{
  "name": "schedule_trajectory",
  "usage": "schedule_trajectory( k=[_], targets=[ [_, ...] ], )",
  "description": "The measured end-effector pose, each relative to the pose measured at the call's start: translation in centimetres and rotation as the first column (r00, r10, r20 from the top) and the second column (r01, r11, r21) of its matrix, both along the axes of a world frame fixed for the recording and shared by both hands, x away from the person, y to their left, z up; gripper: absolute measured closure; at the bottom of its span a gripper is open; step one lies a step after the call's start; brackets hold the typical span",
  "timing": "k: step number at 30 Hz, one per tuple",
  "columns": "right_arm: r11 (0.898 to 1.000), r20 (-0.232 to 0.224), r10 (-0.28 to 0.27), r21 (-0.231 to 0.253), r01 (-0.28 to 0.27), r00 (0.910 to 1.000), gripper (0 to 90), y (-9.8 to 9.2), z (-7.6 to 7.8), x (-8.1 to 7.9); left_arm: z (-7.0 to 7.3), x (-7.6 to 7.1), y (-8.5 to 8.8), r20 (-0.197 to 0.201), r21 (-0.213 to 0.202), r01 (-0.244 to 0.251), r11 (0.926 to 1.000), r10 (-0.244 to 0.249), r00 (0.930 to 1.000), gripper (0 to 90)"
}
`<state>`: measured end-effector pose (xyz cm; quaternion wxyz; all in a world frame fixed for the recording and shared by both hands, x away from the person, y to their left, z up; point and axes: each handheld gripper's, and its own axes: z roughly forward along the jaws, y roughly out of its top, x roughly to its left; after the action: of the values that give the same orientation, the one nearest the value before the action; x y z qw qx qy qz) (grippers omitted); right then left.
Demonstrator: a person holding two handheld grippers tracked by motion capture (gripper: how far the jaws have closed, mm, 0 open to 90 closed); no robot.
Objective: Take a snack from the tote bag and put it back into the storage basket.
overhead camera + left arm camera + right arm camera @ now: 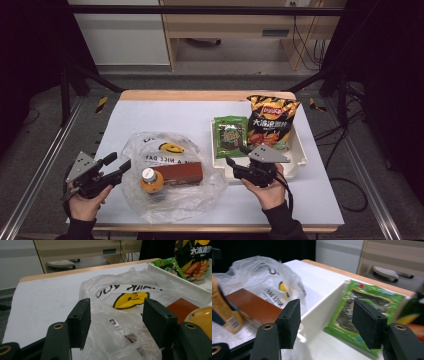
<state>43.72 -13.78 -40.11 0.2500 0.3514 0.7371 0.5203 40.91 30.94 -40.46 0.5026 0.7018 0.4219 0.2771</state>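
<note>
My right gripper (325,317) blurs the green seaweed packet (364,312); its jaws stand apart, empty. My left gripper (116,318) gapes over the crumpled clear bag (125,290).

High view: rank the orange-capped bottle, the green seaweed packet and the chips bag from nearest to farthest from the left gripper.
From the left gripper:
1. Orange-capped bottle, just to its right, inside the plastic bag.
2. Green seaweed packet, farther right, at the white tray's left end.
3. Chips bag, farthest, at the tray's back right.

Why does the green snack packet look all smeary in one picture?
In the right gripper view the green packet is blurred, probably because that hand's camera is moving; in the high view it looks sharper, and the left gripper view shows the plastic bag fairly crisp.
</note>
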Motion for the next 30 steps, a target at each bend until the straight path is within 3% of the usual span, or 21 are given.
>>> schedule_trajectory(
  k=[5,10,16,23,30],
  targets=[
    [0.998,-0.015,0.065,-0.005,-0.065,0.9978,44.3,1.8,-0.3,-0.3,0.2,-0.2,-0.8,-0.008,0.010,0.031,0.9995,-0.031,0.9995,40.2],
    [0.990,-0.044,0.142,-0.014,-0.143,0.9889,49.3,3.5,-0.6,-0.6,0.2,-0.2,-1.8,-0.030,0.037,0.043,0.9984,-0.042,0.9987,43.0],
    [0.980,-0.034,0.198,-0.013,-0.199,0.9796,52.9,5.5,-1.2,-0.8,-0.1,0.0,-2.7,-0.054,0.054,0.078,0.9955,-0.075,0.9957,47.4],
    [0.965,-0.121,0.250,-0.050,-0.257,0.9607,52.1,7.7,-2.5,-0.8,-1.1,0.6,-3.4,-0.089,0.067,0.110,0.9917,-0.104,0.9906,50.9],
    [0.957,-0.161,0.261,-0.089,-0.277,0.9518,50.2,8.4,-3.6,-0.7,-2.4,1.1,-3.5,-0.141,0.114,0.132,0.9847,-0.116,0.9833,51.4]
  ],
)
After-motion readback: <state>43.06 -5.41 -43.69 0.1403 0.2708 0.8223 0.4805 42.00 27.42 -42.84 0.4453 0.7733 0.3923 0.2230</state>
